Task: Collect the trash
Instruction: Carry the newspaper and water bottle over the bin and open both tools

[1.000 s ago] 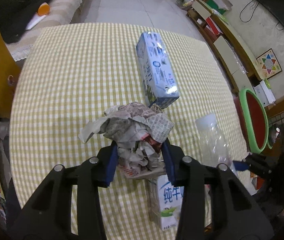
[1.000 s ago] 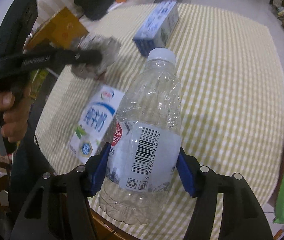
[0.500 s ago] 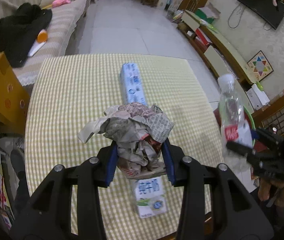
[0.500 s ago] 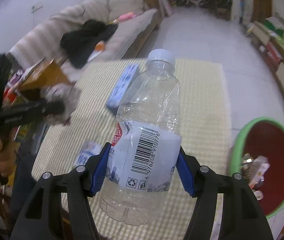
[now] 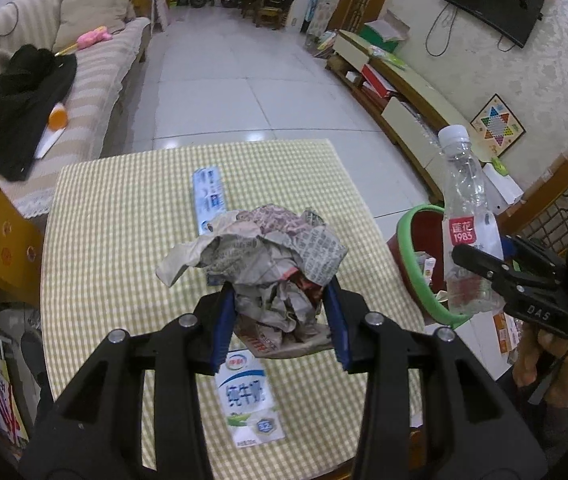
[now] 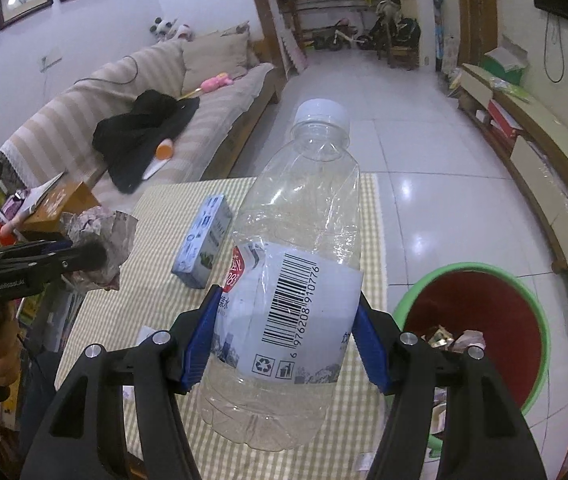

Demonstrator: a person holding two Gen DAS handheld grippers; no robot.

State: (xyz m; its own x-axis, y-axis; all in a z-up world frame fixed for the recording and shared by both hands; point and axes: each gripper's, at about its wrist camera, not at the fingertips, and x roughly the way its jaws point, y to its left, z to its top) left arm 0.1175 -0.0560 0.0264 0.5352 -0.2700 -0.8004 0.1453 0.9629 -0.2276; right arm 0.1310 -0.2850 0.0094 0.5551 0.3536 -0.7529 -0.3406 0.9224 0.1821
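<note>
Status: both tongs loaded, both clear of the table.

Right tongs (image 6: 284,344): pads clamped on the label band of an empty plastic bottle (image 6: 296,280). Bottle long axis runs away from me along the fingers, cap at the far end, base nearest the cam. The bin (image 6: 540,320), green rim w/ red inside, sits on the floor just off the table's right edge, below and to the right of the bottle. Some scraps already lie in it. In the left wrist view the bottle reads upright in front of the bin's rim. I judge the right hand is the nearer one to the bin, so the bottle should drop first: carry it right until it is over the opening, then release.

Left tongs (image 5: 279,320): narrow, pinching a crumpled newspaper wad (image 5: 259,256) at its lower half; the rest bulges above the pads. The bin lies to the right of this wad, past the table edge, w/ the right hand's rig between. Risk, as I read it: the two hands crowding each other at the rim.

Surface: table (image 5: 115,240) w/ yellow-check cloth. Left on it: a milk carton (image 5: 249,404) lying flat near edge, and a long blue-white box (image 5: 208,196) further out, long axis pointing away from me.

Room: tiled floor, striped sofa on the left, low cabinet along the right wall.
</note>
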